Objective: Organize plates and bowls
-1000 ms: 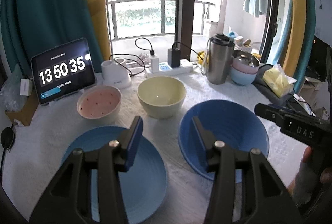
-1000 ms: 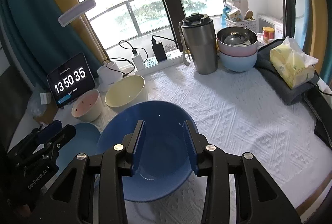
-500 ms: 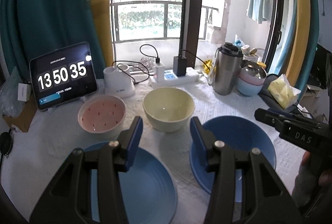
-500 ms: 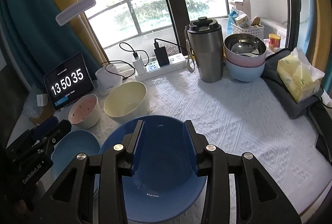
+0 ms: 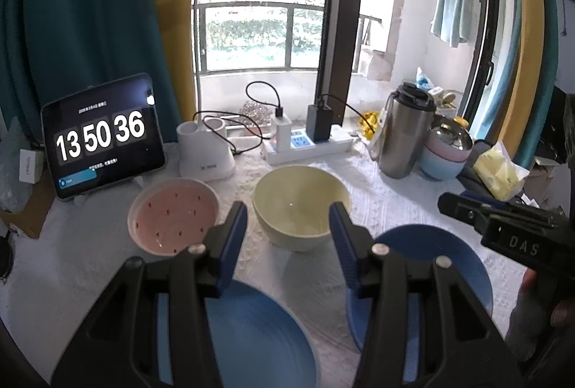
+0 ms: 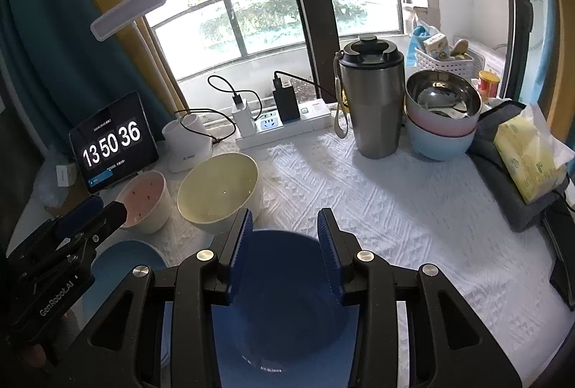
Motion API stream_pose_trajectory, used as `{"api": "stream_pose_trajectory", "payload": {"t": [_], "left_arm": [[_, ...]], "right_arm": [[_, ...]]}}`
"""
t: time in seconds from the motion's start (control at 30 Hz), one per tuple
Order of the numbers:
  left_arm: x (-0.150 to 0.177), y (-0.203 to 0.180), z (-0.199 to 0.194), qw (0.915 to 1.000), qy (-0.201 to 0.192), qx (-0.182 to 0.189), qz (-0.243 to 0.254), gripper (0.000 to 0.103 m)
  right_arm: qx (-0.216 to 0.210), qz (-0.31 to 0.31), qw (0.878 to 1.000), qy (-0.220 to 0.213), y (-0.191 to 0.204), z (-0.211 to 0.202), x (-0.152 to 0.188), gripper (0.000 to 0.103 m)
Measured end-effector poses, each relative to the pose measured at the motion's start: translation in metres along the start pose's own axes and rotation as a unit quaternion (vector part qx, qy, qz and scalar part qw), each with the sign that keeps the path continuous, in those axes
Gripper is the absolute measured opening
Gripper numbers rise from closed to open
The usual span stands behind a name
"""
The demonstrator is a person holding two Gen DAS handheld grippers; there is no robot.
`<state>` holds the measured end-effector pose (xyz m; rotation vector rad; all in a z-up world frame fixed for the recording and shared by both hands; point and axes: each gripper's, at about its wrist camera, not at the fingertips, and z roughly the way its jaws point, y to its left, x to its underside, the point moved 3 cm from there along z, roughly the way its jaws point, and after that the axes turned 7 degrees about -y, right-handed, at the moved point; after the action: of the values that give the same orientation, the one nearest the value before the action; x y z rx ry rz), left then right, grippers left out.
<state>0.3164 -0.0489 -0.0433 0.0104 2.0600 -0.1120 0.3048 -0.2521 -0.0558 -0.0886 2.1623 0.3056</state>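
While both grippers hover above the tabletop [image 6: 377, 204], neither holds anything. Left gripper [image 5: 287, 237]: jaws parted and empty, nothing between the pads; the light blue plate [image 5: 258, 334] lies below them on the cloth, and the yellow bowl [image 5: 300, 204] shows through the gap, farther off. Pink bowl [image 5: 174, 215] sits just left of the yellow one. Right gripper [image 6: 284, 251]: jaws parted, not touching any dish; the dark blue bowl [image 6: 287, 309] stands upright directly beneath the gap, its rim clear of both pads. Stacked bowls [image 6: 442, 125] stand beside a steel flask [image 6: 372, 107] at the far right, well apart from both grippers.
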Motion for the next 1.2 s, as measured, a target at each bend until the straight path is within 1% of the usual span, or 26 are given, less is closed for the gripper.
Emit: {"api": "stream_pose_trajectory", "payload": {"t": [0.13,0.33,0.47,0.67,0.9,1.0,1.13,1.2], "left_arm": [[0.0,0.006,0.012,0.9999,0.006,0.001,-0.009,0.049],[0.003,0.013,0.037,0.9994,0.027,0.002,-0.024,0.049],[0.008,0.017,0.053,0.9982,0.048,0.006,-0.034,0.049],[0.013,0.022,0.074,0.996,0.076,0.0,-0.047,0.049],[0.022,0.026,0.099,0.9904,0.121,-0.01,-0.066,0.049],[0.025,0.026,0.106,0.9882,0.134,-0.014,-0.073,0.049],[0.033,0.026,0.119,0.9841,0.158,-0.019,-0.079,0.049],[0.034,0.028,0.122,0.9835,0.159,-0.016,-0.085,0.049]], "right_arm": [[0.002,-0.003,1.0,0.006,0.004,0.011,-0.002,0.04],[0.0,-0.005,1.0,0.016,0.009,0.029,-0.007,0.04],[-0.004,-0.004,1.0,0.021,0.015,0.042,-0.01,0.04],[-0.014,0.005,0.999,0.041,0.024,0.067,-0.012,0.04],[-0.016,0.024,0.996,0.088,0.026,0.098,-0.006,0.04],[-0.018,0.035,0.993,0.111,0.027,0.109,-0.002,0.04],[-0.009,0.032,0.989,0.147,0.03,0.125,0.004,0.04],[-0.01,0.037,0.987,0.159,0.029,0.131,0.007,0.04]]}}
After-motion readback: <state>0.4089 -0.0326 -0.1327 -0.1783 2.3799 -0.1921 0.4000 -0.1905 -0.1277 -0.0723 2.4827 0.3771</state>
